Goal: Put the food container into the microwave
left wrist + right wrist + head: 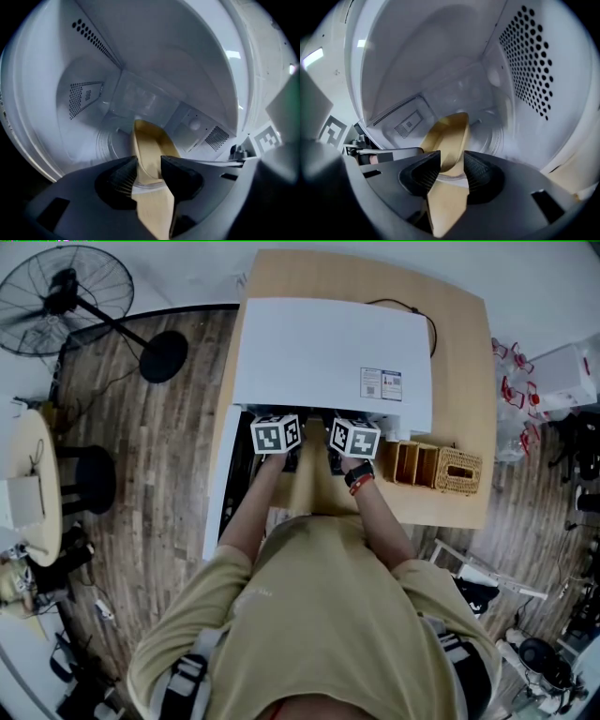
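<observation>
On the far left, a standing fan [58, 298] is on the wooden floor, and nearer there is a dark round stool [86, 476]. The white microwave [328, 352] stands on the light wooden table [464, 343]. Its door [216, 498] is swung open to the left side.

The person leans over the table, and both arms reach into the microwave opening, side by side.

The left hand-held gripper [149, 166] is inside the white cavity. Its two jaws stand apart. The near edge of the tan food container [151, 143] passes between them, but the pads do not clamp it. The container lies in front of the jaws, low in the cavity, on the round turntable plate [112, 145]. In this view it stretches away toward the back wall.

The right hand-held gripper [452, 164] is just beside the left one, also inside the cavity. Its jaws are wide apart too. The other side of the same container's edge is between them, and there is free space at the pads. From this side the container again lies straight ahead of the jaws, over the turntable. The perforated side wall [529, 61] is to the right.

Further right on the table, beside the microwave, there is a small wooden organiser [410, 462], then a woven basket [459, 471].
</observation>
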`<state>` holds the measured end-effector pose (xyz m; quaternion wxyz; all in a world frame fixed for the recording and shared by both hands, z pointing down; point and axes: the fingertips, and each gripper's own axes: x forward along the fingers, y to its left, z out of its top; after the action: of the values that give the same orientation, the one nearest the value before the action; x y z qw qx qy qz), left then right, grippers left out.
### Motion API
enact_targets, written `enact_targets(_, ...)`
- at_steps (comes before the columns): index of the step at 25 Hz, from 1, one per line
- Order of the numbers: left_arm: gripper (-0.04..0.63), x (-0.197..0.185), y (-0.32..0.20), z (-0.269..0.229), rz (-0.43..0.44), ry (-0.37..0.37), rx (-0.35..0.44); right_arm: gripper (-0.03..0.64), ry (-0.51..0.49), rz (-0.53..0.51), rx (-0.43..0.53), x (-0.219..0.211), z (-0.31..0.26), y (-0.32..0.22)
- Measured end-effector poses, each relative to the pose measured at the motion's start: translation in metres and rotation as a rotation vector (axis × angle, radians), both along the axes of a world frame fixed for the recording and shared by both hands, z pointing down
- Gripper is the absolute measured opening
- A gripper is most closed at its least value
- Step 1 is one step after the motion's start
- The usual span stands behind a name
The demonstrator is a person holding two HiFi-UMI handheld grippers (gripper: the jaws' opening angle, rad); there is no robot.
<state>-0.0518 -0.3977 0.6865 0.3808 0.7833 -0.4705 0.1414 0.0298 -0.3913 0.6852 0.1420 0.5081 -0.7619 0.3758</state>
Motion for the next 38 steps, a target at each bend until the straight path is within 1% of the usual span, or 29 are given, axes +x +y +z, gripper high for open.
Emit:
enact_targets(3, 0.175, 0.000, 0.002, -0.002, -0.004, -0.016, 0.014, 0.159, 0.008, -0.008, 0.022, 0.000, -0.004, 0.001)
enact_targets(8, 0.202, -0.003, 0.006, -0.007, -0.011, -0.031, 0.038, 0.159, 0.009, 0.009, 0.041, 0.007, -0.011, 0.005)
enact_targets(16, 0.202, -0.006, 0.024, -0.018, -0.023, -0.055, 0.072, 0.158, 0.011, 0.013, 0.060, 0.011, -0.018, 0.026)
enact_targets(20, 0.202, -0.009, 0.037, -0.026, -0.038, -0.083, 0.102, 0.158, 0.017, 0.025, 0.079, 0.017, -0.025, 0.039)
enact_targets(24, 0.202, -0.010, 0.055, -0.033, -0.039, -0.087, 0.121, 0.153, 0.020, 0.028, 0.094, 0.021, -0.031, 0.055)
enact_targets(26, 0.195, -0.012, 0.065, -0.036, -0.042, -0.091, 0.130, 0.146, 0.019, 0.028, 0.102, 0.021, -0.035, 0.063)
enact_targets(30, 0.160, -0.017, 0.082, -0.044, -0.056, -0.113, 0.162, 0.117, 0.020, 0.018, 0.134, 0.018, -0.048, 0.080)
enact_targets(35, 0.117, -0.021, 0.109, -0.051, -0.070, -0.124, 0.202, 0.096, 0.062, 0.005, 0.178, 0.019, -0.058, 0.103)
enact_targets(38, 0.098, -0.021, 0.122, -0.059, -0.062, -0.127, 0.229, 0.083, 0.069, 0.012, 0.205, 0.020, -0.066, 0.117)
